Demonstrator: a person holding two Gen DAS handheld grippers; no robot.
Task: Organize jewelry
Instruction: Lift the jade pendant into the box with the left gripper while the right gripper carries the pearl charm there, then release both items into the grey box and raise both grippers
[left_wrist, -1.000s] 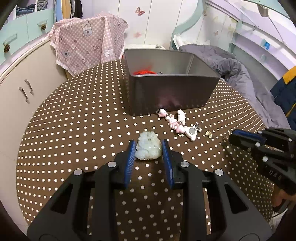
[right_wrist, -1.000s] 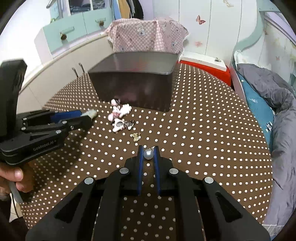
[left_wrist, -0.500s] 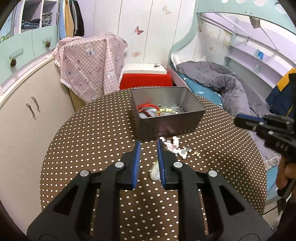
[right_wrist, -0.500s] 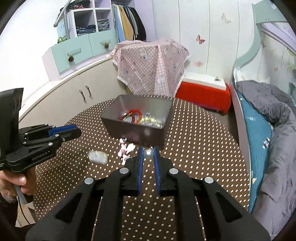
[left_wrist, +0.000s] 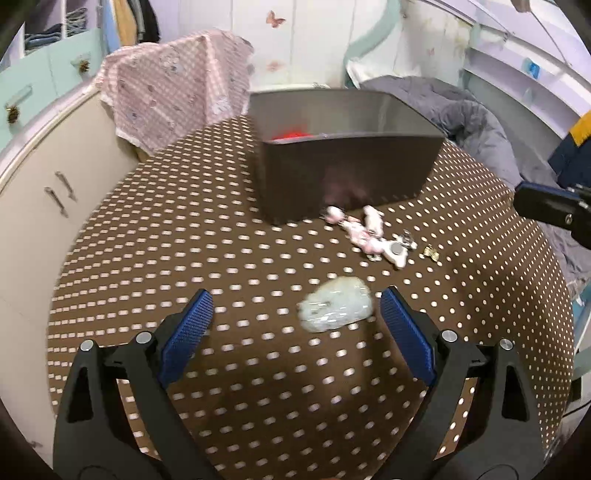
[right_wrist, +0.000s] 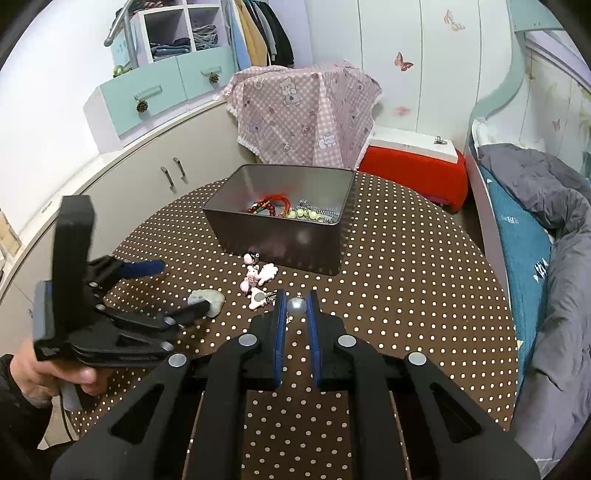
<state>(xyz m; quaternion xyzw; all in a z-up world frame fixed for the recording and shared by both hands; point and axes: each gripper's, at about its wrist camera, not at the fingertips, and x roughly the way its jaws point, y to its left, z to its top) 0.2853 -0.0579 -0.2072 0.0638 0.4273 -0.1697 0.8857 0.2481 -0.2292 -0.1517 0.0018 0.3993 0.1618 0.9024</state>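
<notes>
We see the pale green jade pendant (left_wrist: 335, 305) lying loose on the polka-dot worktop (left_wrist: 155, 236), between the just-opened, wide-spread jaws of our left gripper (left_wrist: 295, 317), nearer the right pad and touched by neither. A lopsided close could nudge it away or pinch only its edge. Our right gripper (right_wrist: 296, 310) is clamped on a small pearl bead (right_wrist: 296, 305) above the worktop, short of the grey metal box (right_wrist: 280, 218) holding bracelets; round and smooth, it could slip out. The pink charms (right_wrist: 258, 282) lie near the box.
</notes>
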